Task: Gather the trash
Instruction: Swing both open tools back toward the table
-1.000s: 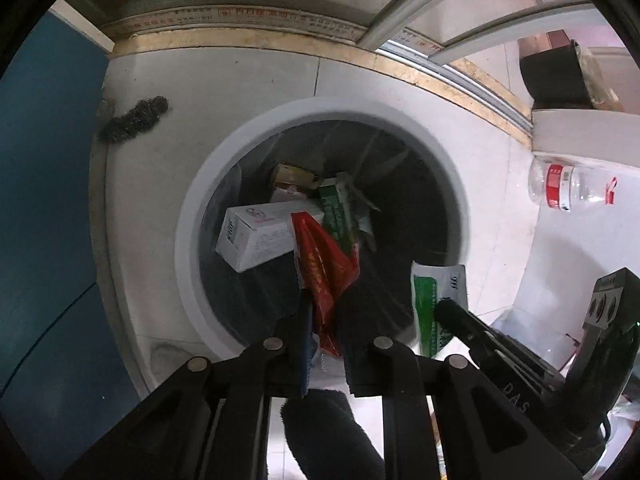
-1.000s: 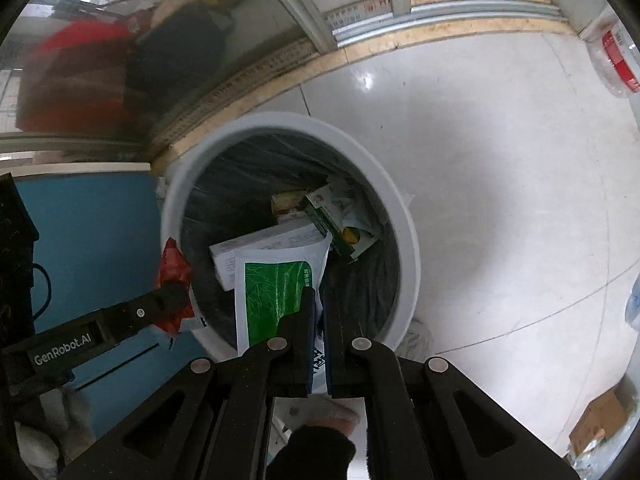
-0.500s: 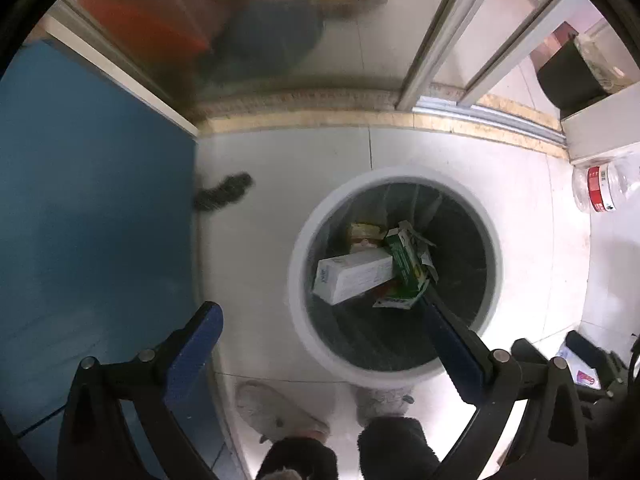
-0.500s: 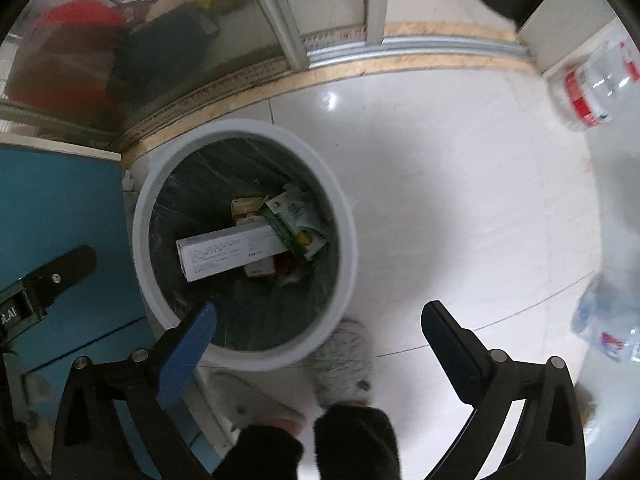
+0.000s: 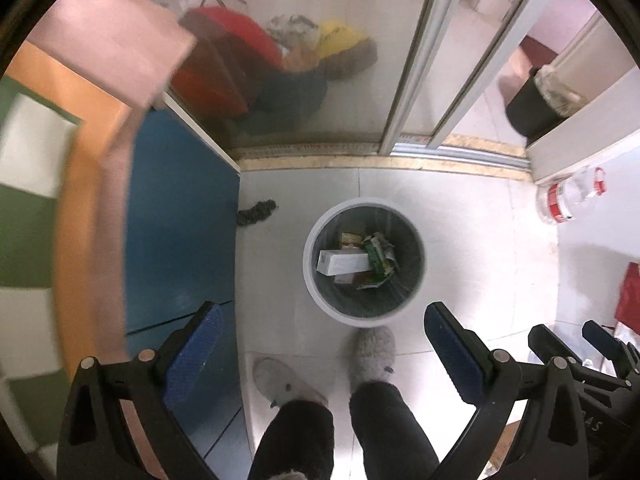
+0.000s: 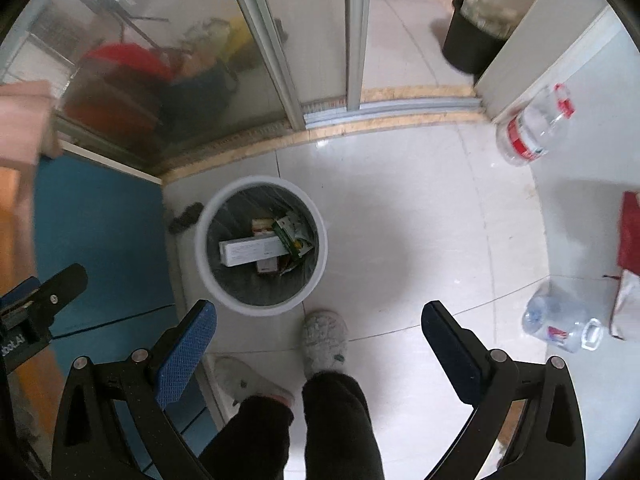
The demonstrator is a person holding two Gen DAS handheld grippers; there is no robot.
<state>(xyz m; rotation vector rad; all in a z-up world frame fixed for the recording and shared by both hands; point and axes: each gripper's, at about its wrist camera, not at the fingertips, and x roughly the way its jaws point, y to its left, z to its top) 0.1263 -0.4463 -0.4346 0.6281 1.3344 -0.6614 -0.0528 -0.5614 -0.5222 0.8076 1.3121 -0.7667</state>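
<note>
Both hand-held grippers wide open, empty: left hand-held gripper (image 5: 318, 342), right hand-held gripper (image 6: 319, 338), both pointing down at the floor above the bin (image 5: 312, 280). Bin holds a white carton (image 5: 342, 262), a green pack (image 5: 376, 254) and smaller wrappers, so part of the trash looks collected. Left to do, likely: clear bottles right of the bin (image 6: 534, 126) (image 6: 560, 322). Blue panel (image 5: 180, 220) close on bin's left, glass door track (image 5: 380, 160) beyond it; open floor to the right. Person's slippers (image 6: 324, 338) just beside the bin's near rim.

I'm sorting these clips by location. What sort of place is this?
Probably a home or small office interior: glossy white tiled floor, sliding glass door on a metal track, a lined round white wastebasket, and someone's grey fuzzy slippers.
</note>
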